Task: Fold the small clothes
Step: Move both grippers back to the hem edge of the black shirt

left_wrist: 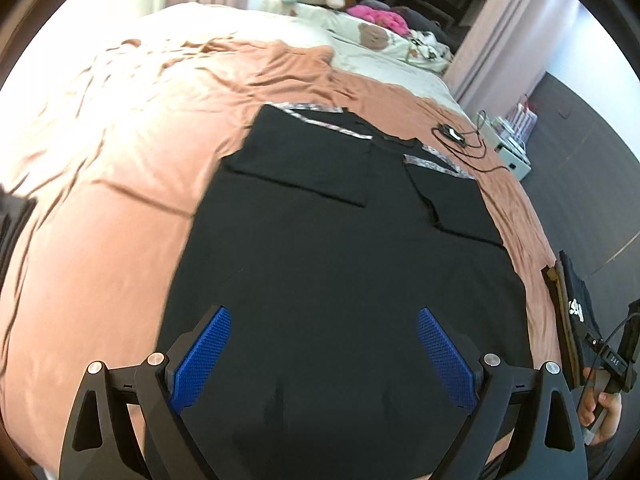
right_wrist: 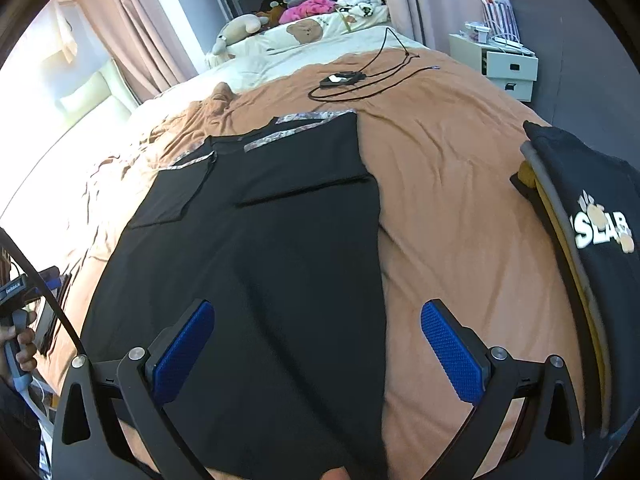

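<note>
A black T-shirt [left_wrist: 328, 264] lies flat on the orange-brown bedsheet [left_wrist: 120, 208], both sleeves with patterned cuffs folded in over the body. It also shows in the right wrist view [right_wrist: 260, 248]. My left gripper [left_wrist: 325, 320] is open above the shirt's near hem, empty. My right gripper [right_wrist: 318, 316] is open above the shirt's right edge, empty: its left finger is over the shirt, its right finger over the sheet.
A stack of folded clothes with a dark "SLAB" printed top [right_wrist: 592, 216] sits at the bed's right edge. A black cable and small device [right_wrist: 340, 80] lie beyond the shirt. Pillows and soft toys [right_wrist: 304, 28] are at the bed's head. A white nightstand [right_wrist: 504, 64] stands to the right.
</note>
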Available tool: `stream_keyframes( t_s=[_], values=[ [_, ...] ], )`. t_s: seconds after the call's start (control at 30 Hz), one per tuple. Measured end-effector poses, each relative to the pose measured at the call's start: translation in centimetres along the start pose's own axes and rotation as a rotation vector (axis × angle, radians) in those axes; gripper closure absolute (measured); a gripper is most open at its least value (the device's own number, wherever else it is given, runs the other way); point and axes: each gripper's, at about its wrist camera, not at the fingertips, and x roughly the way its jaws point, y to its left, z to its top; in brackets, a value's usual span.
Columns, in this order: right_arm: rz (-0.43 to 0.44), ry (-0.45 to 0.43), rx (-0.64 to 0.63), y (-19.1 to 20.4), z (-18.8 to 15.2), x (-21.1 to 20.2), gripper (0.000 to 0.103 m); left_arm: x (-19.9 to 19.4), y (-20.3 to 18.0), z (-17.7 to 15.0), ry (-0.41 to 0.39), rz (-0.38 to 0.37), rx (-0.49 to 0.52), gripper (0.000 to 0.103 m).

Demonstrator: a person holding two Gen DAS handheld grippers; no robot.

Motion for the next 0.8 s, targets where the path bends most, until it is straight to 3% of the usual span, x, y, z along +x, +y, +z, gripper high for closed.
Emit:
stream_keyframes(
  t_s=[0.4, 0.8],
  values=[
    [0.020, -0.041, -0.001, 1.3, -4.7, -4.8, 0.000, -7.5, 5.2, -5.6, -0.062, 0.023, -0.090, 0.008],
    [-0.012, -0.054, 0.058, 1.3, -7.2, -6.1, 0.000, -7.3, 11.8, -9.2, -0.076, -0.048, -0.172, 0.008]
  ],
)
